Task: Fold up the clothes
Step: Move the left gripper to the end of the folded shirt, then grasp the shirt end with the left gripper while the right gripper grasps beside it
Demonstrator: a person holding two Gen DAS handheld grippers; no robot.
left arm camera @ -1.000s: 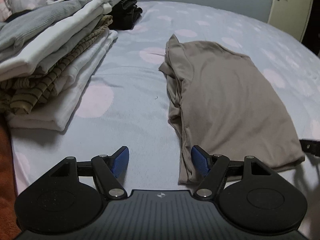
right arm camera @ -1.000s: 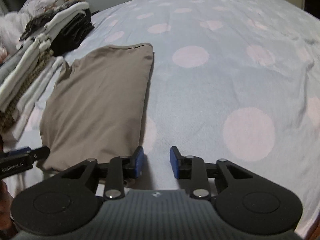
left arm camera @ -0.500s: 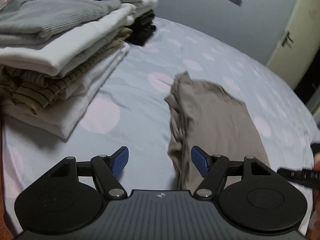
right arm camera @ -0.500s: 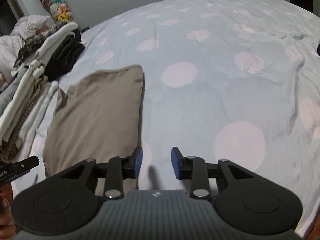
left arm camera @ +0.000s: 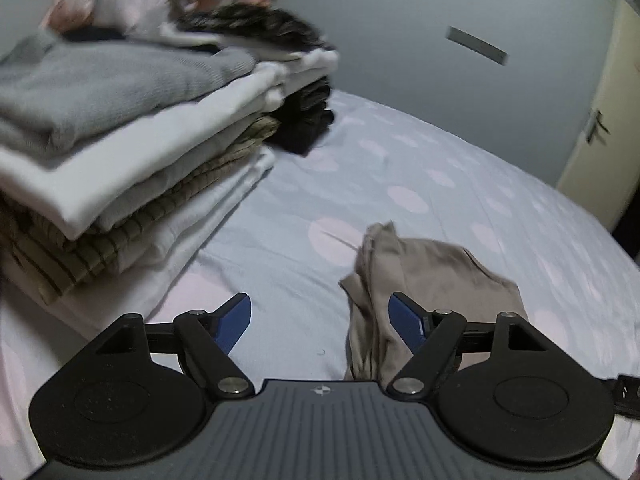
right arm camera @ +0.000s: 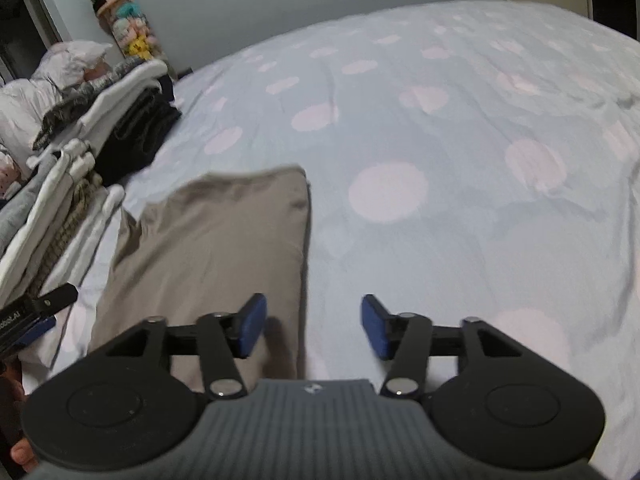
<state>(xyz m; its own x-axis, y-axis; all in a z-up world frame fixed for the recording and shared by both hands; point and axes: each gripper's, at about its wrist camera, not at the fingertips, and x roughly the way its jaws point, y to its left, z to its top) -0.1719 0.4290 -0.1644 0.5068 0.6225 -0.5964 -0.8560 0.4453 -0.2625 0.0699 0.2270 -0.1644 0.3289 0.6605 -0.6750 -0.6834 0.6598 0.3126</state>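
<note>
A folded taupe shirt (left arm camera: 436, 276) lies flat on the spotted bedsheet (left arm camera: 440, 184). My left gripper (left arm camera: 320, 314) hovers over the shirt's bunched left edge with its jaws opening wide; the cloth shows below the blue pads, which do not press on it. In the right wrist view the shirt (right arm camera: 216, 240) lies to the left. My right gripper (right arm camera: 314, 318) is above the shirt's near right corner, its jaws opening. Only sheet and the shirt's edge show between them, untouched.
A tall stack of folded clothes (left arm camera: 120, 152) stands on the left, also seen as the stack (right arm camera: 60, 200) in the right wrist view. Folded black clothes (left arm camera: 308, 124) lie behind it. A door (left arm camera: 608, 128) is at far right. The sheet (right arm camera: 440, 160) stretches right.
The right gripper's jaws have spread from nearly shut to wide apart. Both grippers have drawn back and tilted up from the shirt, which stays lying on the bed. The left view has rolled.
</note>
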